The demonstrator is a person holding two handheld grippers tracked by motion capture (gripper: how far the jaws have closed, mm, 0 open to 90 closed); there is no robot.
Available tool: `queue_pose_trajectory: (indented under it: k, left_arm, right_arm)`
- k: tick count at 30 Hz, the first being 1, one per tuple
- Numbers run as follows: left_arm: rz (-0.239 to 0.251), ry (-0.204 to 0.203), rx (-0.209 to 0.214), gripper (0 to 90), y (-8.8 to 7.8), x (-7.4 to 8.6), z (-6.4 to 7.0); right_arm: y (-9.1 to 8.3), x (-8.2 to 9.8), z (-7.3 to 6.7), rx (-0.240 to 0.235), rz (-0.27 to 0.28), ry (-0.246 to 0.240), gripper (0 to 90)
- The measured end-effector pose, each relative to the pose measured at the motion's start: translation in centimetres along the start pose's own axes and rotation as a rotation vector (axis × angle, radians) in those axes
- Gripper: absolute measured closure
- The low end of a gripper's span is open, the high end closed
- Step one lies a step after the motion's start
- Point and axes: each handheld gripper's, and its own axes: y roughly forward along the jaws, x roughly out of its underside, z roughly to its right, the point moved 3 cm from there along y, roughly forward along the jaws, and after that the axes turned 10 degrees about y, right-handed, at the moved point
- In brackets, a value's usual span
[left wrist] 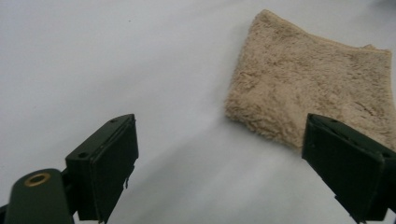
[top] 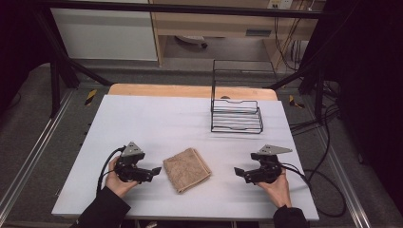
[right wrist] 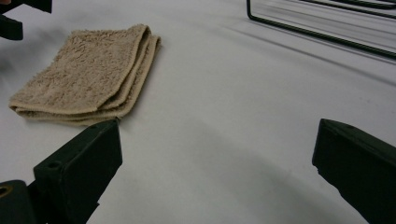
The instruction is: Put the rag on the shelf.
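1. One folded tan towel (top: 187,169) is seen on the white table (top: 157,123), near the near edge and roughly midway between the two grippers; several stacked layers are shown at its folded edge in the right gripper view (right wrist: 88,74).
2. One black wire rack (top: 236,114) is placed at the far right of the table, well apart from the towel; its tall wire back is raised at the far side.
3. Two grippers are counted. The left gripper (top: 154,172) is held in the person's left hand (top: 116,180) just left of the towel, its jaws spread wide apart with nothing between them, as shown in the left gripper view (left wrist: 219,163).
4. The right gripper (top: 237,172) is held in the right hand (top: 275,187) to the right of the towel, a strip of bare table lying between; its jaws are likewise spread and empty (right wrist: 215,172).
5. Nothing is found standing between either gripper and the towel.
6. Beyond the table, a black frame (top: 180,8), trailing cables (top: 328,142) and pale cabinets (top: 104,33) are seen.
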Motion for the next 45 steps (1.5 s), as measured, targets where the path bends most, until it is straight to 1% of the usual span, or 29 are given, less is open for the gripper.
queue_pose_trajectory:
  k: [3, 6, 12, 15, 18, 19, 21, 27, 29, 34, 36, 38, 40, 43, 45]
  left_arm:
    - [0.003, -0.007, -0.013, 9.5, -0.2, 0.1, -0.3]
    - [0.009, -0.016, -0.012, 9.9, -0.4, 0.3, -0.5]
    - [0.010, -0.015, -0.013, 9.8, -0.3, 0.6, -0.8]
    - [0.013, -0.016, -0.014, 9.7, -0.4, 0.7, -0.9]
    - [0.016, -0.016, -0.015, 9.7, -0.5, 0.7, -0.9]
    - [0.018, -0.015, -0.015, 9.8, -0.5, 0.7, -0.9]
    - [0.017, -0.016, -0.015, 9.7, -0.5, 0.8, -1.0]
    - [0.015, -0.018, -0.014, 9.8, -0.5, 0.8, -1.0]
    - [0.016, -0.018, -0.014, 9.8, -0.5, 0.8, -1.0]
    - [0.015, -0.020, -0.011, 9.8, -0.4, 0.8, -1.0]
    - [0.016, -0.020, -0.010, 9.8, -0.4, 0.8, -1.0]
    - [0.017, -0.021, -0.009, 9.8, -0.4, 0.8, -1.0]
    - [0.017, -0.021, -0.008, 9.8, -0.4, 0.8, -1.0]
    - [0.015, -0.021, -0.011, 9.9, -0.4, 0.8, -1.0]
    - [0.015, -0.022, -0.012, 9.9, -0.4, 0.8, -1.0]
  right_arm:
    - [0.8, -0.4, -0.7, -0.007, -0.008, -0.009, 2.0]
    - [1.6, -0.9, -1.4, -0.013, -0.010, -0.012, 2.0]
    - [3.3, -1.9, -2.5, -0.025, -0.016, -0.013, 2.6]
    - [4.1, -2.4, -3.1, -0.021, -0.029, -0.019, 2.7]
    - [4.9, -2.8, -3.5, -0.026, -0.026, -0.016, 3.2]
    - [5.2, -3.0, -3.6, -0.024, -0.030, -0.026, 3.5]
    - [5.8, -3.4, -3.9, -0.029, -0.027, -0.019, 4.3]
    - [7.7, -4.6, -4.9, -0.038, -0.041, -0.039, 7.5]
    - [8.3, -4.9, -5.2, -0.045, -0.048, -0.039, 9.2]
    - [10.2, -5.8, -6.0, -0.052, -0.066, -0.059, 17.2]
    - [11.0, -5.9, -6.4, -0.061, -0.084, -0.053, 21.1]
    - [11.8, -6.0, -6.6, -0.058, -0.101, -0.065, 26.1]
    - [12.4, -6.1, -6.8, -0.068, -0.115, -0.061, 31.4]
    - [13.3, -6.1, -7.0, -0.070, -0.140, -0.068, 39.3]
    - [13.6, -6.1, -7.1, -0.076, -0.150, -0.051, 44.4]
